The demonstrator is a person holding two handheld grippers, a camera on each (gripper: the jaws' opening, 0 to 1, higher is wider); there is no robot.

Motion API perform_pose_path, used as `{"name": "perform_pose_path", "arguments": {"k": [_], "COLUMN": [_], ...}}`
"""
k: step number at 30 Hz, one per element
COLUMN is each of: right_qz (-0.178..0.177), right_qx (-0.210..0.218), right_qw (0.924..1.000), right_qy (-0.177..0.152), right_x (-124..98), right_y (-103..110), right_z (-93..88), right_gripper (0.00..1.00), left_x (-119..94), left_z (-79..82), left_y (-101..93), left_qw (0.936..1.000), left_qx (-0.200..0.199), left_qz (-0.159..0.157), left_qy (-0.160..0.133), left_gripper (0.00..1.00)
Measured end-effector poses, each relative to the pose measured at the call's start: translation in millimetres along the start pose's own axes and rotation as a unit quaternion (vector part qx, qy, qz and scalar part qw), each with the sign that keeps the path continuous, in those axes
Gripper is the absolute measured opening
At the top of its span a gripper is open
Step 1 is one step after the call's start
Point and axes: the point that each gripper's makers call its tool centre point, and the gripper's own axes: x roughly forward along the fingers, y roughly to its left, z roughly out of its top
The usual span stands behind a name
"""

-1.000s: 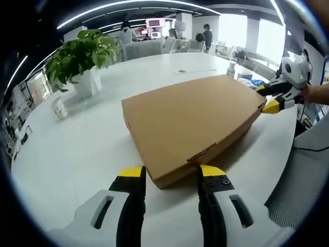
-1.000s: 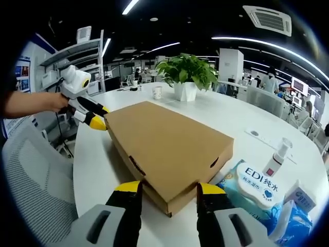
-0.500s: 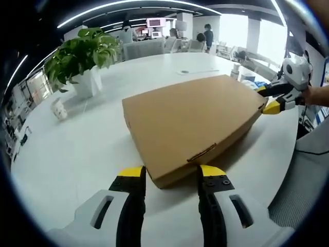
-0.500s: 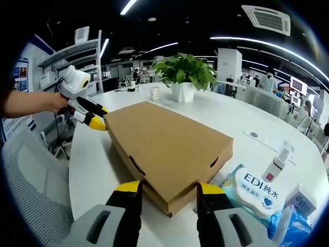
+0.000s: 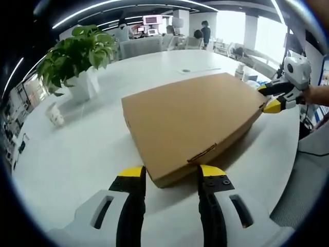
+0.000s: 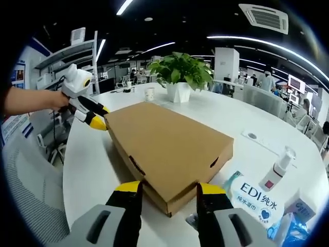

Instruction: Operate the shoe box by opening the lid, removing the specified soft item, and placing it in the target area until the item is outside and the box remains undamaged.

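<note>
Barely anything is shifting vs. 1 s ago: shoe box [image 5: 193,121] is lying in the same spot, lid shut, both claws keeping their corners; only the cams are drifting a bit.

Left gripper view, L to R: potted plant [image 5: 77,59] is standing far left on the white counter [image 5: 72,154], well apart from the box. Left claw [image 5: 169,175] is sitting w/ jaws spread wide, straddling the box's near corner, gripping nothing. Right claw [image 5: 271,98] is pointing at the box's far-right corner, held by a hand [image 5: 313,95]; its jaws look parted.

Right gripper view: left claw [image 6: 95,116] is touching the box's left corner. Right claw [image 6: 167,193] is gaping around the near corner. Wipes pack [image 6: 254,198] & spray bottle [image 6: 277,167] are sitting just beside the box, right.
</note>
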Motion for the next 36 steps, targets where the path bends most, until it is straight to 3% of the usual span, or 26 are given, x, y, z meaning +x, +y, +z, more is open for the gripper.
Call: {"name": "perform_pose_path", "arguments": {"k": [16,36], "right_qz": [-0.001,0.004], "right_qx": [-0.011,0.001], "right_qw": [0.9998,0.9998], "right_qy": [0.016,0.021], "right_x": [12.7,15.1], "right_y": [-20.1,-24.1], "right_z": [9.0,11.7], "right_gripper": [0.39,0.39], "left_x": [15.9,18.7], "left_z": [15.6,17.7], "left_y": [7.9,9.8], "left_qw": [1.0000,0.9999], "left_qx": [0.000,0.009], "left_qz": [0.000,0.004], "left_qy": [0.006,0.009], "left_gripper": [0.39,0.41]}}
